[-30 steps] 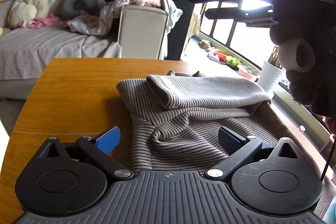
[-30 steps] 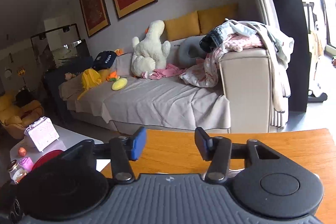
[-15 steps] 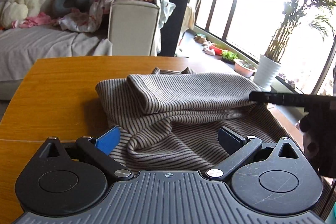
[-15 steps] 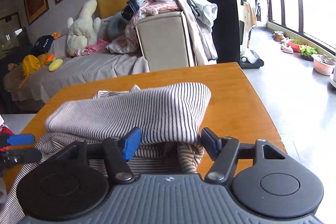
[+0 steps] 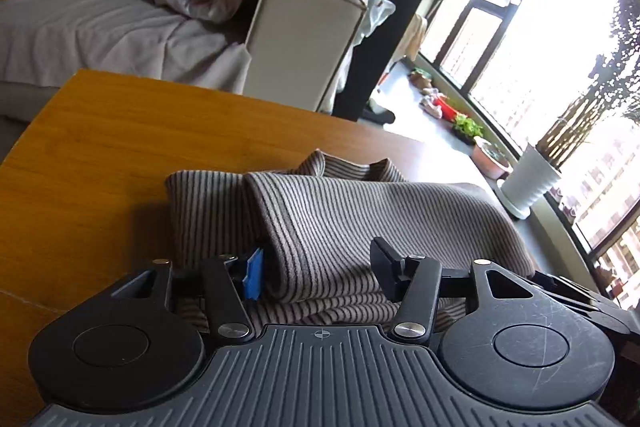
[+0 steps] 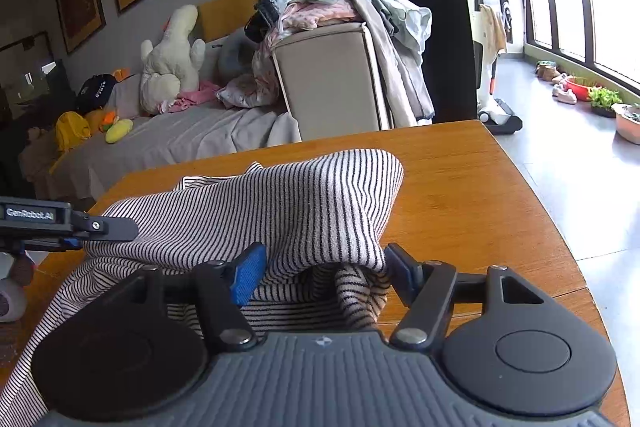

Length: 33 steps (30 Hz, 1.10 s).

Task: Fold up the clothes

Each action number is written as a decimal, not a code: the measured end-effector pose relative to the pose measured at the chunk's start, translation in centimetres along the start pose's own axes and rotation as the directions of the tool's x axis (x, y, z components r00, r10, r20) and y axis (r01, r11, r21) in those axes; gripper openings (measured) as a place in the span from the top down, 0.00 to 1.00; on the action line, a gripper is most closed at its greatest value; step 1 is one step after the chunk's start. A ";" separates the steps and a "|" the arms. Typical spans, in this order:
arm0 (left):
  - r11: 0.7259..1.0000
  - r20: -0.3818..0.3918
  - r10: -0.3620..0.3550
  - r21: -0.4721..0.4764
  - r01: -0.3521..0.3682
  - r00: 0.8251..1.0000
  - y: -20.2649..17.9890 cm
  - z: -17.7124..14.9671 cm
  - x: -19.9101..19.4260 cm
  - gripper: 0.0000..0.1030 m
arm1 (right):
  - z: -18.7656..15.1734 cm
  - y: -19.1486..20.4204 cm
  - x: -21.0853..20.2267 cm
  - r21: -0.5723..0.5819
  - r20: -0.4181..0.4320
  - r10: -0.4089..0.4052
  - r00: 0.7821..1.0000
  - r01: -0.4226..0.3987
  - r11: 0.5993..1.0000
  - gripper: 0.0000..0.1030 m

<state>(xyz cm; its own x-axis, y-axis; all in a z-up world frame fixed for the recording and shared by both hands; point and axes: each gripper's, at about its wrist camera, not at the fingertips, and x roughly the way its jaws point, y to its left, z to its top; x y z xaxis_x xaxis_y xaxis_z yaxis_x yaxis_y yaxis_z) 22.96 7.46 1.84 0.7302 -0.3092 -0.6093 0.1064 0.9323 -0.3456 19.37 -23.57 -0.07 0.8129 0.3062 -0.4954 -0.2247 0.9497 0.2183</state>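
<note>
A grey-and-black striped garment (image 5: 360, 211) lies bunched on the wooden table (image 5: 120, 147), with a folded layer on top. My left gripper (image 5: 318, 269) is open and low over the garment's near left part. The end of the folded layer sits between its blue pad (image 5: 253, 273) and its black finger. In the right wrist view the same garment (image 6: 280, 203) fills the middle. My right gripper (image 6: 324, 271) is open, with the raised right-hand fold between its fingers. The left gripper (image 6: 60, 223) shows at the left edge, at the garment's other end.
The table's right edge (image 6: 560, 227) and far edge are close to the garment. Beyond stands a sofa (image 6: 180, 139) with a plush toy (image 6: 172, 67) and a pile of clothes (image 6: 340, 7) on its armrest. Plant pots (image 5: 528, 187) stand by the window.
The right gripper swung down from facing the sofa to the garment's right fold. The left gripper tilted, moved in close to the folded layer, and its fingers came somewhat nearer each other.
</note>
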 end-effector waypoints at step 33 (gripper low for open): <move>0.989 0.099 0.004 0.144 -0.019 0.995 -0.5 -2.1 -3.2 0.72 | 1.0 4.6 3.0 -0.185 -0.068 -0.038 0.997 0.024 0.982 0.65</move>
<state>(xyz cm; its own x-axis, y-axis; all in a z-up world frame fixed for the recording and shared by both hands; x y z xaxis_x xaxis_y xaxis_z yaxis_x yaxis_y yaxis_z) 19.14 7.58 2.48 0.7939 -0.2849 -0.5372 0.1886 0.9552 -0.2280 21.29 -18.38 0.28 0.7823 0.2741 -0.5593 -0.3003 0.9527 0.0469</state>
